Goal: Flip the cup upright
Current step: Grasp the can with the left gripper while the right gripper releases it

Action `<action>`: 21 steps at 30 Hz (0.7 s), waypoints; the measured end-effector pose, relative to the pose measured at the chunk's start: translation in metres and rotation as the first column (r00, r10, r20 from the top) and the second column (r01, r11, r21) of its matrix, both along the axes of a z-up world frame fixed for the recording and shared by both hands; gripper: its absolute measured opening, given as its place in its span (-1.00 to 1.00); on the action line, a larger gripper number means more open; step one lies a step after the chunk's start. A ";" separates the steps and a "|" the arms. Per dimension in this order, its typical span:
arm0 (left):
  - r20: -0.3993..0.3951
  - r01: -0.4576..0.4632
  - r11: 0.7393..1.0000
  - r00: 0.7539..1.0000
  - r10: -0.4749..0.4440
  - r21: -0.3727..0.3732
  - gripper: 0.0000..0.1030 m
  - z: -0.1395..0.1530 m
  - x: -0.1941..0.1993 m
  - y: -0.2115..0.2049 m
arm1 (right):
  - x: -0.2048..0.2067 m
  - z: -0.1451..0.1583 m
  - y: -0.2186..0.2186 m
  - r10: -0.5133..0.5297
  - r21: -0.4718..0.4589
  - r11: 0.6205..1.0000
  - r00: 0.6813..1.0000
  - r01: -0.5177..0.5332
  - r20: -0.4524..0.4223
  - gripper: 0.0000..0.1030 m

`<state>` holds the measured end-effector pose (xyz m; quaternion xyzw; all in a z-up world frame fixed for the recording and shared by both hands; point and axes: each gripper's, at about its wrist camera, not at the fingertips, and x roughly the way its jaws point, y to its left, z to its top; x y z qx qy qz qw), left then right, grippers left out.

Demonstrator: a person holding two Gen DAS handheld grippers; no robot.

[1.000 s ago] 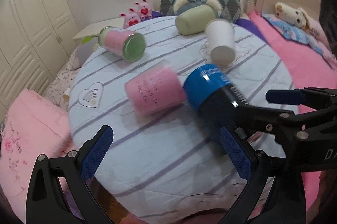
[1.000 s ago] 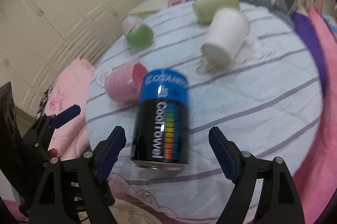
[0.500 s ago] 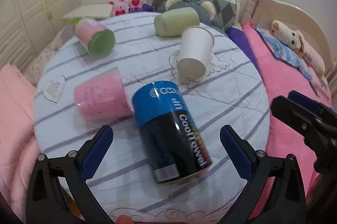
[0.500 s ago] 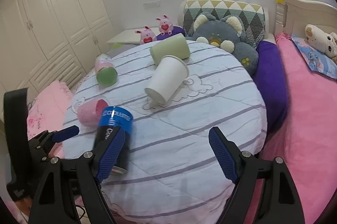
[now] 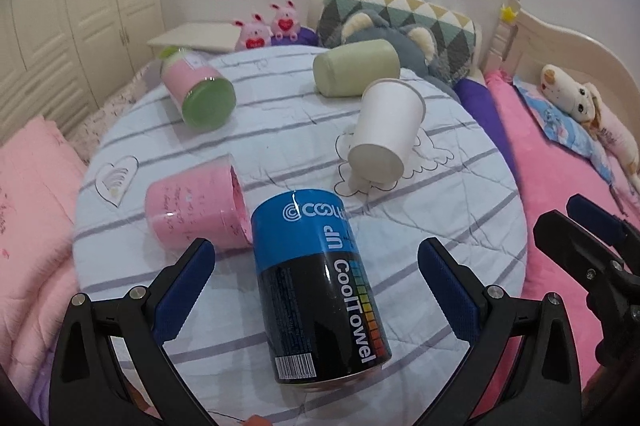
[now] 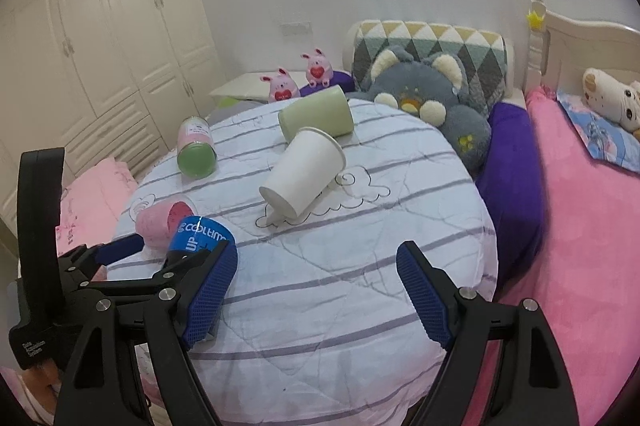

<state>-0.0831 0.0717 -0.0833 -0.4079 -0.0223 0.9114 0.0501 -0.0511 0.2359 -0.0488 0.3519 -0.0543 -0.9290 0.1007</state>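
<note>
A blue and black "CoolTowel" can [image 5: 320, 282] stands on the round striped table, between the open fingers of my left gripper [image 5: 316, 290]; nothing touches it. In the right wrist view the can [image 6: 198, 240] shows partly behind my left gripper. A white paper cup [image 5: 386, 131] lies on its side mid-table, base toward me; it also shows in the right wrist view [image 6: 302, 175]. A pink cup [image 5: 196, 209], a pale green cup [image 5: 356, 67] and a pink jar with a green end [image 5: 198, 87] also lie on their sides. My right gripper [image 6: 316, 302] is open and empty near the front edge.
The table [image 6: 360, 306] has a white striped cloth. A grey plush toy [image 6: 436, 93] and a patterned pillow [image 6: 432, 37] sit behind it. A pink bed [image 6: 580, 226] lies to the right. White wardrobes [image 6: 100, 45] stand at the left.
My right gripper has let go of the blue can and drawn back to the right. The can now stands between my left gripper's open fingers, closer than before.
</note>
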 end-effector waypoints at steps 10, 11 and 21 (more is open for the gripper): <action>-0.005 -0.008 1.000 1.000 0.008 -0.014 0.99 -0.002 0.001 0.008 | 0.002 0.000 0.007 0.007 0.003 1.000 1.000 -0.007 -0.022 0.62; -0.007 -0.009 1.000 1.000 0.009 -0.016 0.99 -0.003 0.001 0.009 | 0.002 0.000 0.009 0.006 0.003 1.000 1.000 -0.006 -0.019 0.62; 0.159 -0.011 1.000 0.987 0.008 0.017 0.99 -0.024 -0.034 0.014 | -0.004 -0.008 0.019 0.010 -0.017 1.000 1.000 -0.010 -0.007 0.62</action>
